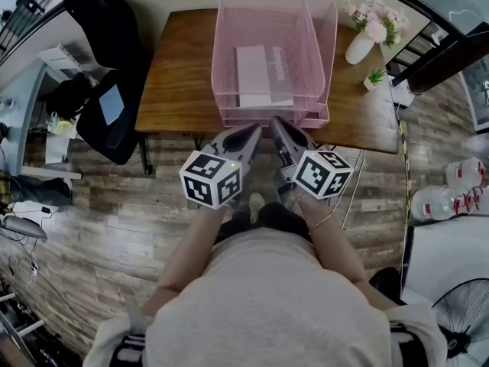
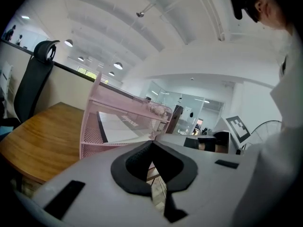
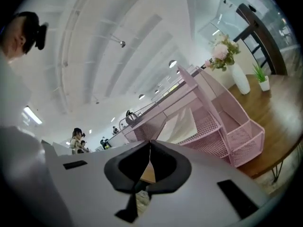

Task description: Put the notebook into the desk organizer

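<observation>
A pink mesh desk organizer (image 1: pixel 221 52) stands on the wooden desk (image 1: pixel 176 82). A white-and-grey notebook (image 1: pixel 256 75) lies flat in its top tray. Both grippers hang close to the person's body, just off the desk's near edge, tips aimed at the organizer. My left gripper (image 1: pixel 256 131) is shut and holds nothing. Beside it, my right gripper (image 1: pixel 275 122) is shut too, also with nothing in it. The left gripper view has its tips (image 2: pixel 152 143) meeting below the organizer (image 2: pixel 90 136) and notebook (image 2: pixel 120 126). In the right gripper view the tips (image 3: pixel 150 143) touch, with the organizer (image 3: pixel 222 126) at the right.
A white vase of flowers (image 1: pixel 359 46) and a small potted plant (image 1: pixel 374 79) stand on the desk's right end. A black office chair (image 1: pixel 107 105) sits left of the desk. Water bottles (image 1: pixel 443 201) and a fan (image 1: pixel 462 327) are on the floor at right.
</observation>
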